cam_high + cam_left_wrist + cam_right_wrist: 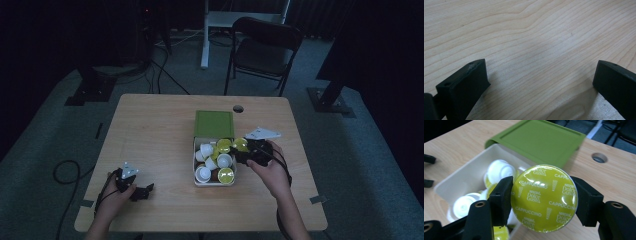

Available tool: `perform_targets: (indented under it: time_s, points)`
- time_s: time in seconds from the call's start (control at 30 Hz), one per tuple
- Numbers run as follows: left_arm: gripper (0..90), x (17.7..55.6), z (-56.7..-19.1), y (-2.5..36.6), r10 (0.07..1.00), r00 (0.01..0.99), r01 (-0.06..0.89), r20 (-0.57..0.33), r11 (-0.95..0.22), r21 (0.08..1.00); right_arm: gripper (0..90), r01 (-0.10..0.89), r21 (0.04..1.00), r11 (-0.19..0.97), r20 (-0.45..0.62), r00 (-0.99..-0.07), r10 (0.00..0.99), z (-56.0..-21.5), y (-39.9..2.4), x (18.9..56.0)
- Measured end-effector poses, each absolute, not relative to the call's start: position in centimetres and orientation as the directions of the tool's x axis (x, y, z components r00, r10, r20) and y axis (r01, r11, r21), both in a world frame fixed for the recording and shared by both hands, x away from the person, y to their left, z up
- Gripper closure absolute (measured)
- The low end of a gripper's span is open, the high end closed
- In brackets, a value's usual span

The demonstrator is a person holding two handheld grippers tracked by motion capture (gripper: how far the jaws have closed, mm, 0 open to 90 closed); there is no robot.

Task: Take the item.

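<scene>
Closest to the lens in the right gripper view is a green-lidded coffee capsule (544,198), its foil face printed "Dolce Gusto Cappuccino", clamped by its rim between the two black jaws of the right claw (541,200). The jaws press on opposite edges of the capsule, so this claw is closed on it. In the high view the right claw (248,150) hangs at the right edge of the white box (196,176), with the capsule (240,144) raised just over that edge.

The white box sits near the middle of the desk (150,135) and holds more capsules (214,161), some showing white bodies and some green foil tops. Its green lid (214,123) lies against the far end of the box, tilted up on the rim as the right gripper view shows. A white sheet of paper (262,133) lies just right of the lid, and a round cable hole (238,108) is cut in the desk beyond the lid.

The left claw (142,192) rests on the desk well to the left of the box, near the front edge. In the left gripper view its jaws stand wide apart with bare wood (531,50) between them: open, holding nothing.

Beyond the desk, past the lid, a dark folding chair (262,50) stands on the carpet.
</scene>
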State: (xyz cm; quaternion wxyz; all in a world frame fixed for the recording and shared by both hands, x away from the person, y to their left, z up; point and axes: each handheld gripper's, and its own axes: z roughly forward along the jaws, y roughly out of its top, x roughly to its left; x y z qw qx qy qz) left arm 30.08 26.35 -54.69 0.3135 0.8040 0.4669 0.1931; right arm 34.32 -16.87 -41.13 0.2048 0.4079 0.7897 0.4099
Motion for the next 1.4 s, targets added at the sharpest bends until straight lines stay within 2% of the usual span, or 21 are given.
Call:
perform_targets:
  time_s: [0.63,1.23,1.4]
  points:
    - [0.0,30.1,-54.7,26.3,0.872,0.489,0.632,0.016,-0.367,0.682,38.7,0.515,0.811,0.277,-0.018,-0.450,0.893,-43.6,-22.7,33.5]
    - [0.0,30.1,-54.7,26.3,0.872,0.489,0.632,0.016,-0.368,0.682,38.7,0.587,0.782,0.209,-0.036,-0.292,0.956,-48.1,-28.3,33.3]
    - [0.0,30.1,-54.7,26.3,0.872,0.489,0.632,0.016,-0.367,0.683,38.7,0.594,0.778,0.207,-0.046,-0.275,0.960,-48.8,-29.1,33.3]
